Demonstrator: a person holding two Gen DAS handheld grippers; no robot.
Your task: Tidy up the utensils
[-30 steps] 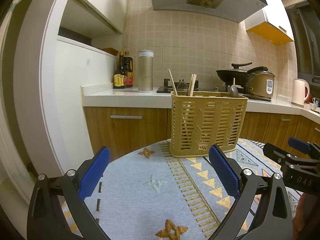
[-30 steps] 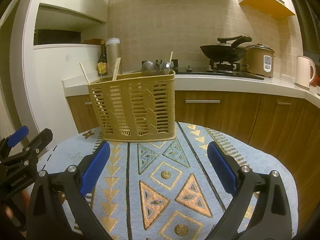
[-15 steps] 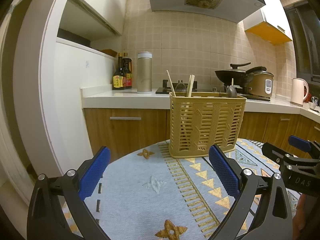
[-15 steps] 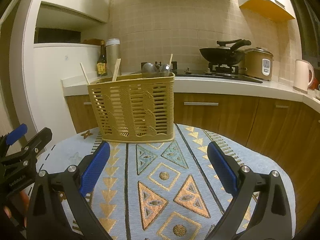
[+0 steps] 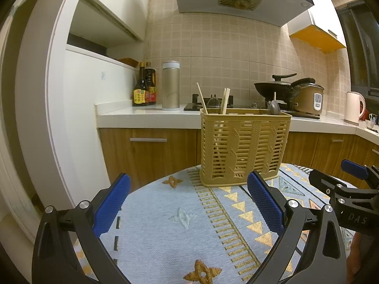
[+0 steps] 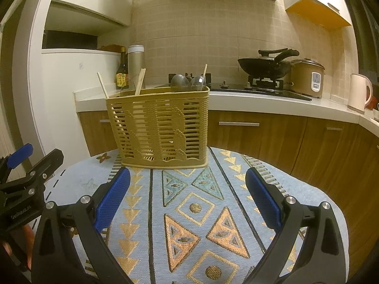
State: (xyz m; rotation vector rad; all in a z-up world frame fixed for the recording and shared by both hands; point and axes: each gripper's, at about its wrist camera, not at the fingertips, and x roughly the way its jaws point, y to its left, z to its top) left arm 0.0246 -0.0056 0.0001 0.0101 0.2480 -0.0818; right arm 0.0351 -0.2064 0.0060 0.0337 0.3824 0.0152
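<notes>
kitchen counters with a wok (image 6: 265, 67), a rice cooker (image 6: 308, 78) and soy sauce bottles (image 5: 144, 87) run behind a round table (image 5: 165, 224) covered in a pale blue patterned cloth. on the far part of that cloth stands a tan slatted utensil basket (image 6: 161, 127), upright, with chopsticks (image 5: 225, 100) leaning in its left section and spoons (image 6: 187, 80) showing above the rim toward its right section. no loose utensil lies on the cloth that i can see, so the sorting looks done or nearly so. the risk from here is the basket itself: it is light, tall and set on soft fabric, so a gripper reaching in for a chopstick could nudge the rim and tip it, or drag the cloth and slide it. the left gripper (image 5: 189, 203) hovers over the cloth with its blue pads spread wide, holding and touching nothing; the right gripper (image 6: 187, 198) is likewise spread wide and empty, well short of the basket.
</notes>
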